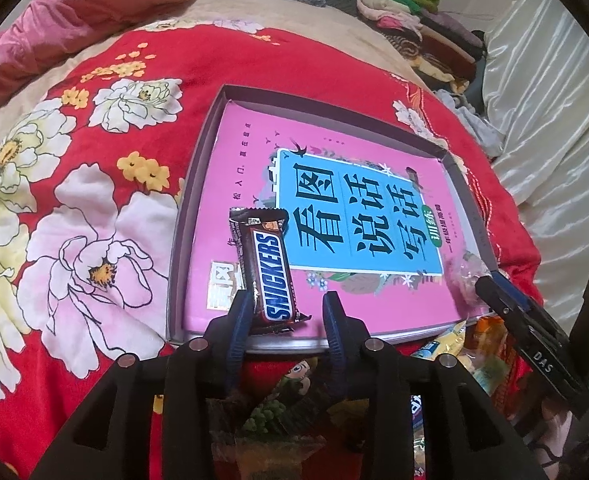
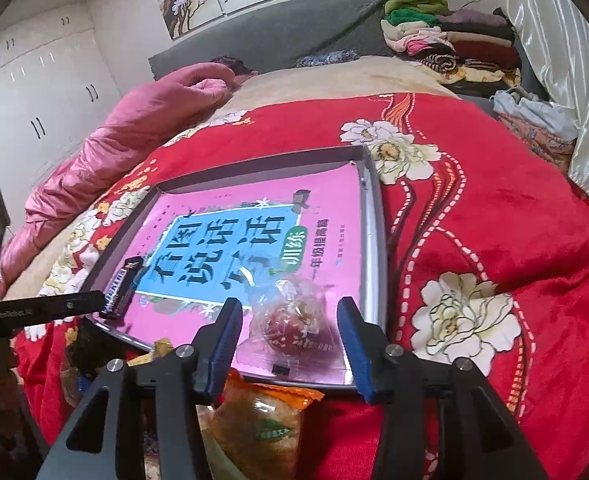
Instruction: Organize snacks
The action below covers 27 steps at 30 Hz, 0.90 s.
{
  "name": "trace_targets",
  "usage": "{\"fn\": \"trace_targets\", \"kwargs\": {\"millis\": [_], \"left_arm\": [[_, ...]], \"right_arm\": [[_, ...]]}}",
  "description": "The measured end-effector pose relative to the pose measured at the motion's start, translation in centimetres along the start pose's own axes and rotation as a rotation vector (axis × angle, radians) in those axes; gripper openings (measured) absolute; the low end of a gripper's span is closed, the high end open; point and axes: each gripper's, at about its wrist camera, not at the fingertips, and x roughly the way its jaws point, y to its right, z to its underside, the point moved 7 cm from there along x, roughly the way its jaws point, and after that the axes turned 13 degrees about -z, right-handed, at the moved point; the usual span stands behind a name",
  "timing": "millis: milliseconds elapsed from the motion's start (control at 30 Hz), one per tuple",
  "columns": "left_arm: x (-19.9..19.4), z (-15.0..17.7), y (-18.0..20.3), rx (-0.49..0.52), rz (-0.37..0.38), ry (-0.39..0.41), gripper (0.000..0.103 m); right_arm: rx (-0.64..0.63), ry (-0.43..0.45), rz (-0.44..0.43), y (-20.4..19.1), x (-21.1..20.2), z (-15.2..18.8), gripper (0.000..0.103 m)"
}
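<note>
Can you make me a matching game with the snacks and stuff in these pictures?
Things:
1. Snickers bar
2. clear-wrapped red candy
3. orange snack packet
4. pink book

Places:
A. on the red blanket, in front of the tray
B. flat inside the grey tray
C. on the book, between the left gripper's fingers
D. on the book, between the right gripper's fingers

Pairs: 1-C, 2-D, 3-A, 4-B
</note>
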Motion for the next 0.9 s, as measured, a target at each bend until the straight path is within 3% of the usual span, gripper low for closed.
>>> {"fn": "trace_targets", "kwargs": {"millis": [500,800,900], "left_arm": [[-1.8,-0.1,0.1,0.004,0.021,0.027,0.053],[-2.5,-0.2,0.0,-0.002,0.039,0.050,0.063],[-2.8,-0.2,-0.1,-0.004,0.037,0.062,0.072]], "right_arm": [[0.018,0.033,0.010,0.7,-0.7,-0.3,0.050],[0.000,0.089,-0.015,-0.1,-1.9,-1.1,0.057],[-0.012,0.128,-0.027,-0.5,-2.7,-1.5,0.060]]}}
